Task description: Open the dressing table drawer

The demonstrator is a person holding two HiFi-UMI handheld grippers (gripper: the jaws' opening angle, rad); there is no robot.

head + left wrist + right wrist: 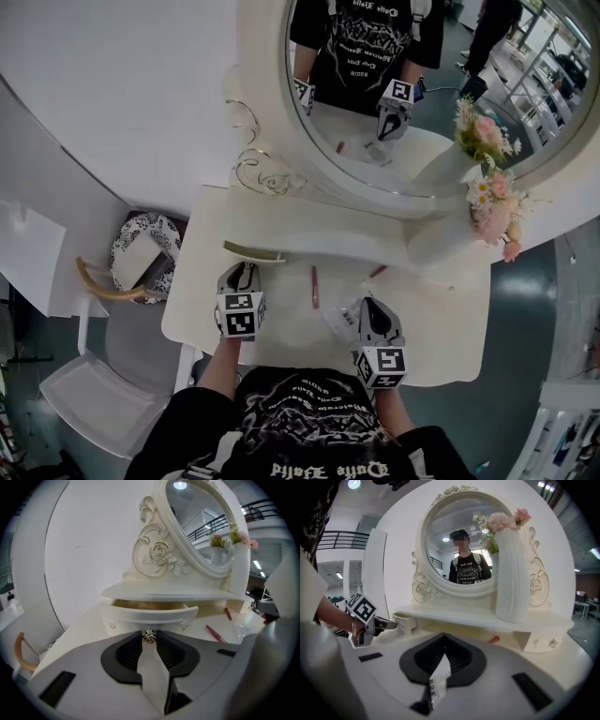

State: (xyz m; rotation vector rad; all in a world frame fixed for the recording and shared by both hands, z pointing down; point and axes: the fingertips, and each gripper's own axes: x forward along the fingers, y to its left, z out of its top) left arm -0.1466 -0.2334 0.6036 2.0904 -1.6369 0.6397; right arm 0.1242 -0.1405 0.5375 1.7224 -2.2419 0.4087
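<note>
Left gripper view has the left claw (pixel 149 638) closed down on the small metal knob (pixel 149 635) of the left drawer (pixel 150 616), its pads pinching the knob from both sides. That drawer sits under the left end of the mirror shelf and stands partly pulled out, so its wooden inside shows behind the curved front. Right gripper view shows the right claw (pixel 442 644) nearly shut, with a white printed slip (pixel 437 679) caught between its pads. This claw hovers over the near right part of the desk (pixel 281 323), apart from the drawers. A red pen (pixel 314 286) lies on the desk between the two claws, and a shorter red stick (pixel 377 272) lies farther right. A white vase (pixel 513 573) of pink flowers stands on the shelf at the right, before the round mirror (pixel 422 84).
</note>
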